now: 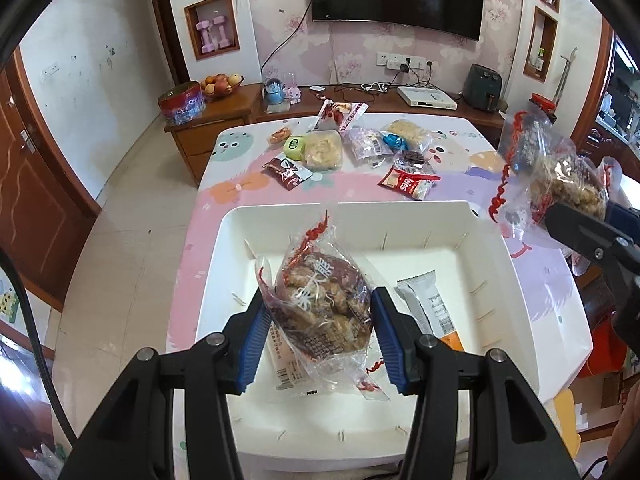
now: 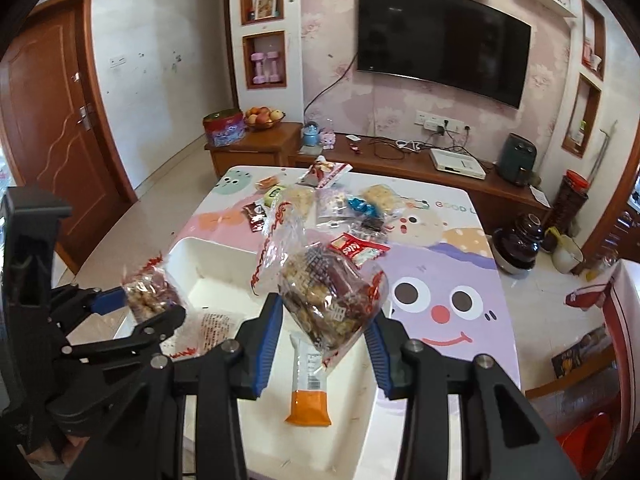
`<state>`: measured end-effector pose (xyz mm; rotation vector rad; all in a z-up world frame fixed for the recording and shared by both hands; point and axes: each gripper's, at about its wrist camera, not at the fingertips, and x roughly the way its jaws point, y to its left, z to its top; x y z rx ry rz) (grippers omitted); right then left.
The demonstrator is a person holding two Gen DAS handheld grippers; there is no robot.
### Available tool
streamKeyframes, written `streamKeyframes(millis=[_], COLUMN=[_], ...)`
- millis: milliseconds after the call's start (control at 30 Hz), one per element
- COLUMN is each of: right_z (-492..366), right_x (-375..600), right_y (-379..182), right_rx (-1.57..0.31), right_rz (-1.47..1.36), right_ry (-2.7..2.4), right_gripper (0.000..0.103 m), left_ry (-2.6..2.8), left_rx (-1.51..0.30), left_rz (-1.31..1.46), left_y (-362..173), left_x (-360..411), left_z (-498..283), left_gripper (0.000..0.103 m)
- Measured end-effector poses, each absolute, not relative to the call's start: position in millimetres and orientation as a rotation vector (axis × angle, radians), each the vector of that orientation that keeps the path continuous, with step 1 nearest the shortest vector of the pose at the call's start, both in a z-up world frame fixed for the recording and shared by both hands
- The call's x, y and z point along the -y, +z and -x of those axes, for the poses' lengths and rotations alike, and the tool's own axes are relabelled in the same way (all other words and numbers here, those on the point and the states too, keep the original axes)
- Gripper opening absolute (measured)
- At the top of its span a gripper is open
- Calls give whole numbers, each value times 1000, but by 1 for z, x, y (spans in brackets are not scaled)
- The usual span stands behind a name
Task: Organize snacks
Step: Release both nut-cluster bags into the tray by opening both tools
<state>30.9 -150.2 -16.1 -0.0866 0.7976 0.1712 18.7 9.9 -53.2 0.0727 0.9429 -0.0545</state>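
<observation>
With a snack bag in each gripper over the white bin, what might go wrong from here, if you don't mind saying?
1. The left gripper pinches its clear snack bag by thin, crinkly film, which may slip.
2. The right gripper holds its bag near the white bin's edge; released there, it might land outside.
3. Both bags could bury the grey-and-orange bar below.

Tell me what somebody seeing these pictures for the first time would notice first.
Two clear, red-trimmed bags of nut brittle, one pinched in the left tool over the white bin, the other bag pinched in the right tool beside it. Next, the pile of loose snack packets farther back on the cartoon tablecloth, and the big dark TV on the wall behind.
</observation>
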Motion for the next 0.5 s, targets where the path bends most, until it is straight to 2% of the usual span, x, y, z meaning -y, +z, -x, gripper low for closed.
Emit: streamKeyframes(millis=[200, 267, 333, 433, 500], right_z=[-29, -27, -23, -18, -16], right_x=[142, 139, 135, 133, 134], right_y=[-17, -17, -15, -10, -8], right_rx=[-825, -826, -800, -757, -742], right_rz=[127, 152, 182, 198, 194], right_ry=[230, 245, 244, 230, 237], right_gripper=[42, 42, 42, 55, 58], left_ry=[-54, -49, -38, -29, -31], left_rx=[-944, -936, -912, -895, -898], left_rz=[-65, -69, -83, -100, -99], left_y=[-52, -50, -46, -43, -42], left_x=[-11, -11, -10, -7, -6], left_z=[-18, -17, -15, -13, -13], left_gripper=[50, 68, 78, 86, 86])
